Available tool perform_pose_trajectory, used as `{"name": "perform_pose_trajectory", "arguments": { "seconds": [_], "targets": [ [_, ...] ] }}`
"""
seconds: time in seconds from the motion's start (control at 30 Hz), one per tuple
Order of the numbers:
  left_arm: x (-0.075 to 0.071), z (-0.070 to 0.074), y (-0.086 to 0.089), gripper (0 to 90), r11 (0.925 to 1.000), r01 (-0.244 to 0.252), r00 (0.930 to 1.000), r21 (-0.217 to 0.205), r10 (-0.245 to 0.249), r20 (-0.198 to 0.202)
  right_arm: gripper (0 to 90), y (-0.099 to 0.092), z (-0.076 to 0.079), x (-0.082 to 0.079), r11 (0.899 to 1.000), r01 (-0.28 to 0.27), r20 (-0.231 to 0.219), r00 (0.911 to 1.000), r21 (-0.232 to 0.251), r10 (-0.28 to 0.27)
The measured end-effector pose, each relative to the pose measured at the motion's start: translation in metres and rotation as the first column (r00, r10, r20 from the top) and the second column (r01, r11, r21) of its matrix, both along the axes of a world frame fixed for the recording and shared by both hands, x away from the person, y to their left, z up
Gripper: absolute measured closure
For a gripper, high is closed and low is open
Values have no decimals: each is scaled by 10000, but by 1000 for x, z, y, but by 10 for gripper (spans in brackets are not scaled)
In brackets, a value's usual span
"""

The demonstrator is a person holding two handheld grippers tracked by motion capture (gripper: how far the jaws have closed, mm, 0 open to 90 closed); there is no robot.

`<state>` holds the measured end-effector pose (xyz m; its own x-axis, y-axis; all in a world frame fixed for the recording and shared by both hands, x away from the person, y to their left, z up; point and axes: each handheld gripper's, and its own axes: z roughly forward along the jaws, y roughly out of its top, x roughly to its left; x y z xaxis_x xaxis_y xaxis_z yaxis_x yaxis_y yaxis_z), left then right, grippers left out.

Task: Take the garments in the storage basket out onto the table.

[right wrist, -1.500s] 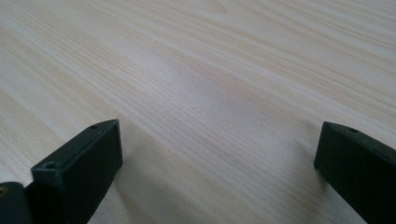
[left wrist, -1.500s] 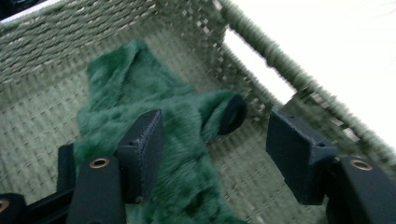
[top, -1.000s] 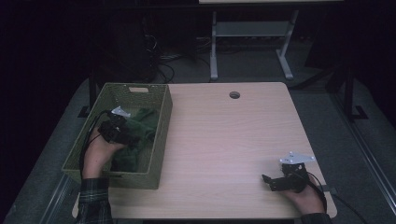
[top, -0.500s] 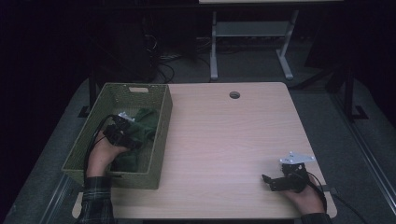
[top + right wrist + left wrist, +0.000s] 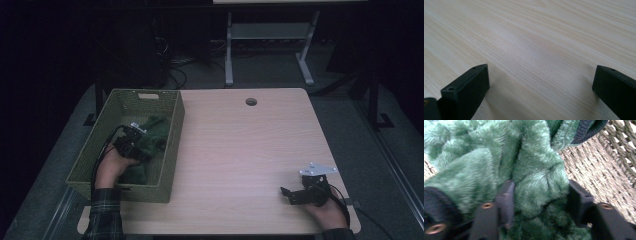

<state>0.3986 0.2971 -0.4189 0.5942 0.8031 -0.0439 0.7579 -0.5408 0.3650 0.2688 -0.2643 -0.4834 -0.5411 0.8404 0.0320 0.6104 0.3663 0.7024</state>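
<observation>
A green furry cloth [image 5: 155, 131] lies heaped in a woven olive basket [image 5: 172, 150] at the table's left. My left gripper [image 5: 144, 145] reaches down inside the basket from the near side. Its jaws have just been closing, and a thick fold of the cloth [image 5: 536, 170] is bunched between them, touching both pads. A dark knitted hem [image 5: 586, 130] shows at the cloth's far edge. My right gripper [image 5: 287, 195] rests on the table near the front right corner. It points left and is open over bare wood [image 5: 540, 77].
The basket's woven wall [image 5: 599, 170] rises close behind the left jaws. The light wooden table [image 5: 240, 150] has a round cable hole [image 5: 251, 101] at its far edge. Beyond the table, a white desk frame [image 5: 230, 55] stands on dark floor.
My left gripper has sunk a little deeper into the basket onto the green cloth. My right gripper has kept still.
</observation>
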Motion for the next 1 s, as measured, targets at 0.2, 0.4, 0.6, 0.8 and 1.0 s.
{"name": "perform_pose_trajectory", "arguments": {
  "seconds": [0.2,0.4,0.6,0.8,1.0],
  "targets": [
    [0,3,4,673,9992,-255,9994,-306,248,-236,5,0,0,0,10000,-4,1,10000,-3,4],
    [-2,12,9,734,9948,-512,9987,-878,511,-26,5,0,0,0,10000,-4,1,10000,-5,4],
    [-7,26,16,750,9890,-517,9966,-1383,600,570,5,0,0,0,10000,-6,4,10000,-6,6],
    [-14,42,20,757,9797,-487,9906,-1945,723,1161,5,0,0,0,10000,-9,4,10000,-7,9],
    [-17,55,26,758,9642,-394,9846,-2623,822,1543,5,0,0,0,10000,-1,6,10000,-5,1]
  ]
}}
